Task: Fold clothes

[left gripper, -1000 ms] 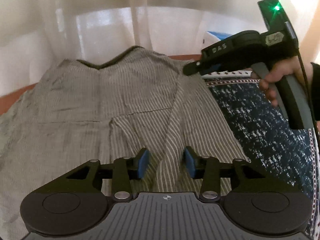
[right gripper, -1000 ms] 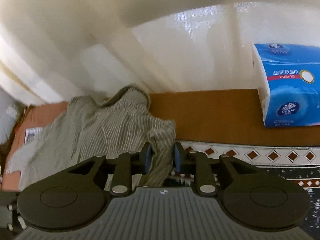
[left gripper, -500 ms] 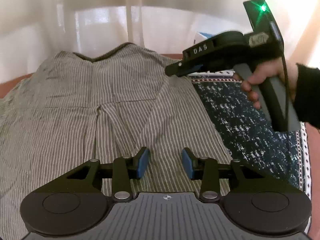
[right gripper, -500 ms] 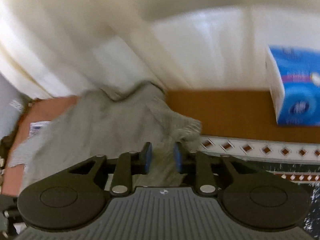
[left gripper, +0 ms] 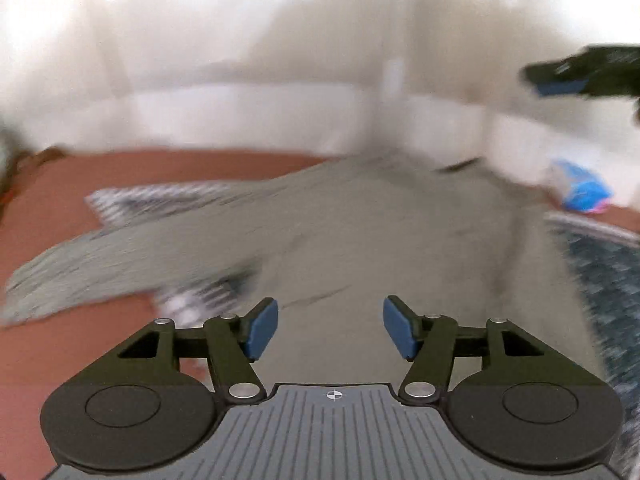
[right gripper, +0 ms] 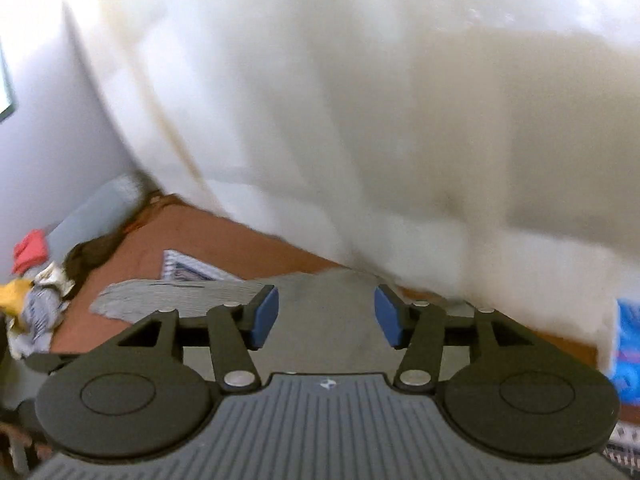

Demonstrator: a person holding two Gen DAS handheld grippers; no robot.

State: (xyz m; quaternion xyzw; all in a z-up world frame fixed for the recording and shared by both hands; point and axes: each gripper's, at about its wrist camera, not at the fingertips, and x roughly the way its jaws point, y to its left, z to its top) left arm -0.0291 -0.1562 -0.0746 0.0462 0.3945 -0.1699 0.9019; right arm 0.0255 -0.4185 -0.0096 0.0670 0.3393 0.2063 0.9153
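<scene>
A grey striped shirt (left gripper: 360, 240) lies spread on the reddish-brown surface, blurred by motion, with one sleeve (left gripper: 120, 256) stretched out to the left. My left gripper (left gripper: 330, 330) hovers above the shirt's near part, open, nothing between its blue pads. My right gripper (right gripper: 326, 316) is also open and empty, raised above the shirt (right gripper: 324, 320), and its blue-tipped end shows at the upper right of the left wrist view (left gripper: 576, 76). The sleeve (right gripper: 176, 296) shows left of its fingers.
A dark patterned cloth (left gripper: 600, 280) lies to the right of the shirt. A blue tissue pack (left gripper: 584, 188) sits at the far right by white curtains (right gripper: 360, 120). A pile of coloured clothes (right gripper: 32, 288) lies at the left. A striped cloth (left gripper: 160, 200) lies under the sleeve.
Both grippers have opened wide and pulled up and back from the shirt. The right gripper let go of the shirt's edge. Both views swung left and are now blurred.
</scene>
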